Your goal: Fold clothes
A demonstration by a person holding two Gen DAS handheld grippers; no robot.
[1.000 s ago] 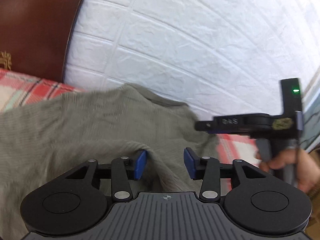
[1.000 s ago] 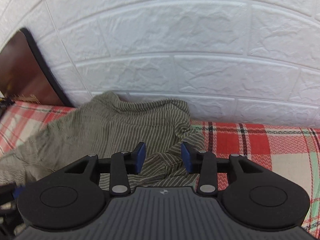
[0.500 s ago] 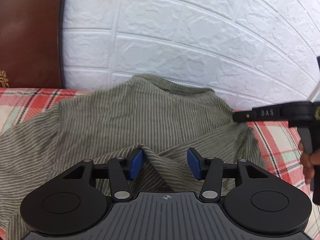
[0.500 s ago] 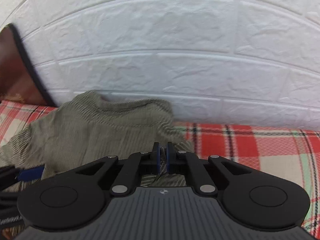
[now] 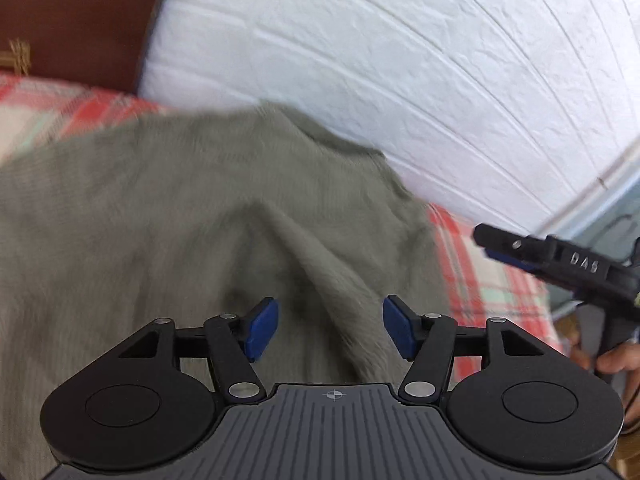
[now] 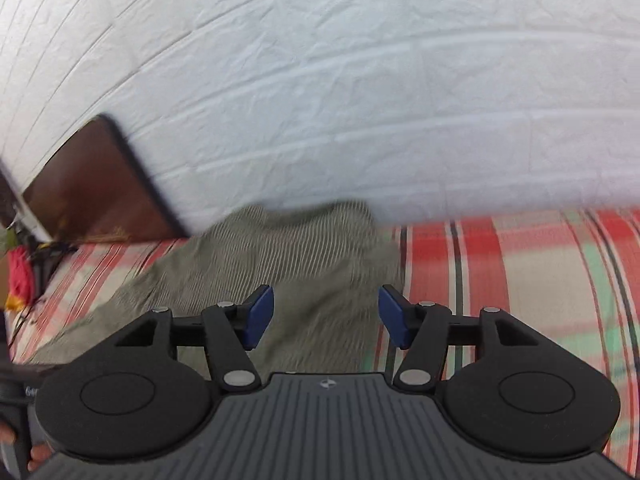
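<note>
Lying crumpled on a red, white and green plaid bedcover (image 6: 520, 280), an olive-green, finely striped garment (image 5: 168, 216) spreads from the foot of a white brick-pattern wall (image 6: 360, 100) toward both cameras. Its far edge is bunched up against the wall, and a raised fold runs through the cloth between the blue pads of the left gripper (image 5: 330, 330). That gripper's jaws stand wide apart with nothing clamped between them; whether the pads touch the fabric cannot be told, since the left wrist view is blurred.

The right gripper (image 6: 326, 316) also has its jaws spread wide and holds nothing. It sits over the garment's right edge: the left pad is above the striped cloth, the right pad near the line where the cloth meets the bare plaid. In the left wrist view the same tool appears at the right margin as a black bar marked with white letters, a person's hand (image 5: 616, 364) gripping its handle below.

A dark brown, glossy headboard (image 6: 92, 184) leans at the wall's left end, beyond the garment. Near it, at the far left of the right wrist view, sits a small red and yellow object (image 6: 18, 280), too blurred to identify.
</note>
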